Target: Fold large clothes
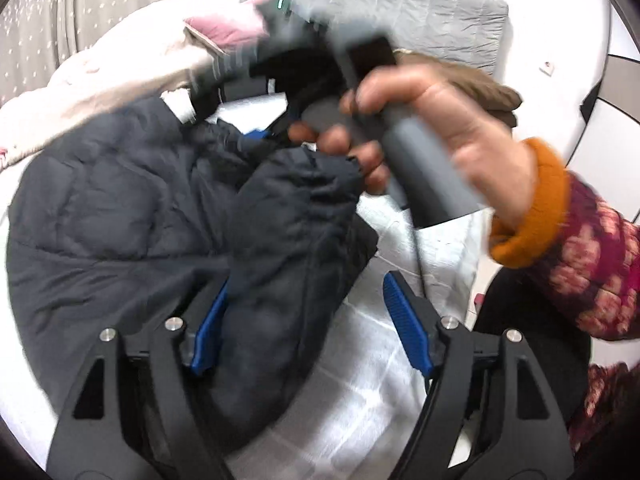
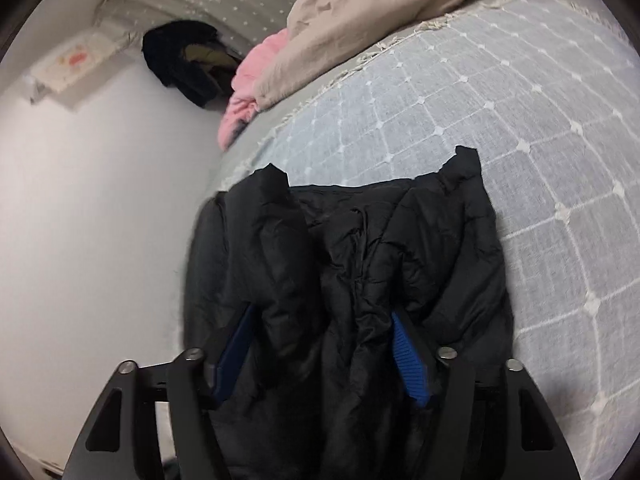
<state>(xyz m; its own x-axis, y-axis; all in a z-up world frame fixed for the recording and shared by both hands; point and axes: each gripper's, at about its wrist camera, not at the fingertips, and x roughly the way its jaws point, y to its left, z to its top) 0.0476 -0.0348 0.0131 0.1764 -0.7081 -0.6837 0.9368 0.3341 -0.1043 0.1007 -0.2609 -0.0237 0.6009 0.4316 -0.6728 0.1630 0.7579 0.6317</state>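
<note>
- Dark puffer jacket [image 2: 360, 264] spread on the quilted bedspread [image 2: 520, 120], near edge of the bed; sleeve [image 1: 288, 240] folded in across the body
- Left gripper [image 1: 304, 328] released: jaws wide, sleeve lying between the blue pads [image 1: 408, 328], right pad clear of cloth, left pad half hidden
- Right gripper [image 2: 324, 356] straddling a bunched ridge of jacket; pads against the fabric on both sides, judged clenched on it
- Handling, judged: light, soft, springy fill; slick shell likely to slide and puff back open
- Best hold, judged: seams, cuff or hem, not mid-panel
- Beige bedding [image 2: 360, 12] heaped at far side, apart from the jacket
</note>
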